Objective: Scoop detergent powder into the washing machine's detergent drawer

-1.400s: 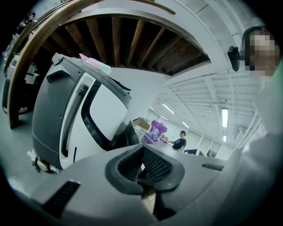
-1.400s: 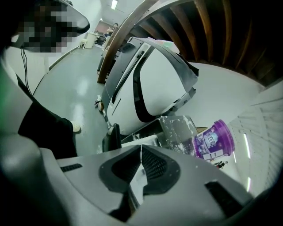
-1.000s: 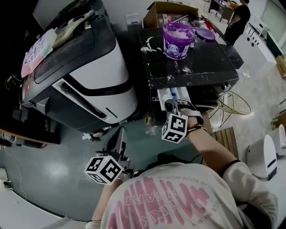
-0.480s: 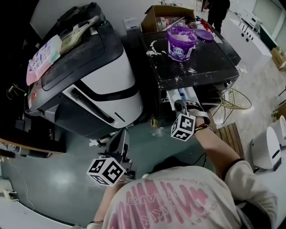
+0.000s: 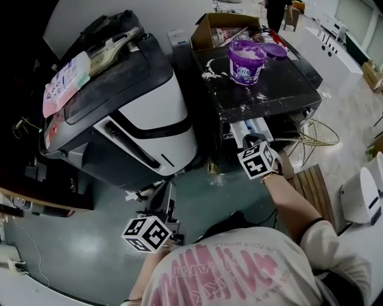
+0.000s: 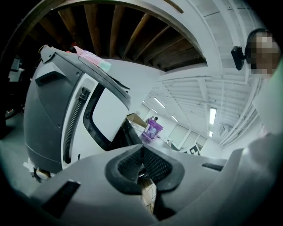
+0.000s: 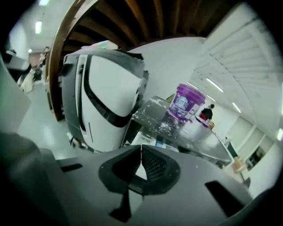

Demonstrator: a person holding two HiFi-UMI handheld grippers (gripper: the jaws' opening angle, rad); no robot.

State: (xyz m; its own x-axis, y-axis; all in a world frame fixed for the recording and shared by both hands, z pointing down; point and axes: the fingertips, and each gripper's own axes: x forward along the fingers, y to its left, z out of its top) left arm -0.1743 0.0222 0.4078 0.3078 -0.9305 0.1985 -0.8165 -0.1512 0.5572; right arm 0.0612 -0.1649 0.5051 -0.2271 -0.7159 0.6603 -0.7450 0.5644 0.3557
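Floor [image 5: 90,239]: grey-green, smooth, faintly glossy.
Wall [image 5: 179,9]: plain white, far side.
Ceiling lights [image 6: 212,115]: long lit strips.
Cardboard box [image 5: 206,24]: open, by the wall.
Wooden slats [image 5: 308,185]: low, right side.
Wire basket [image 5: 320,134]: pale, just beyond the slats.
White counter [image 5: 329,45]: far right.

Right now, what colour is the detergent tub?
The tub is purple; clearest in the head view.

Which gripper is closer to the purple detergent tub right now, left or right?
Right. The right gripper is at the open drawer just below the purple tub; the left gripper hangs farther off, over the green floor.
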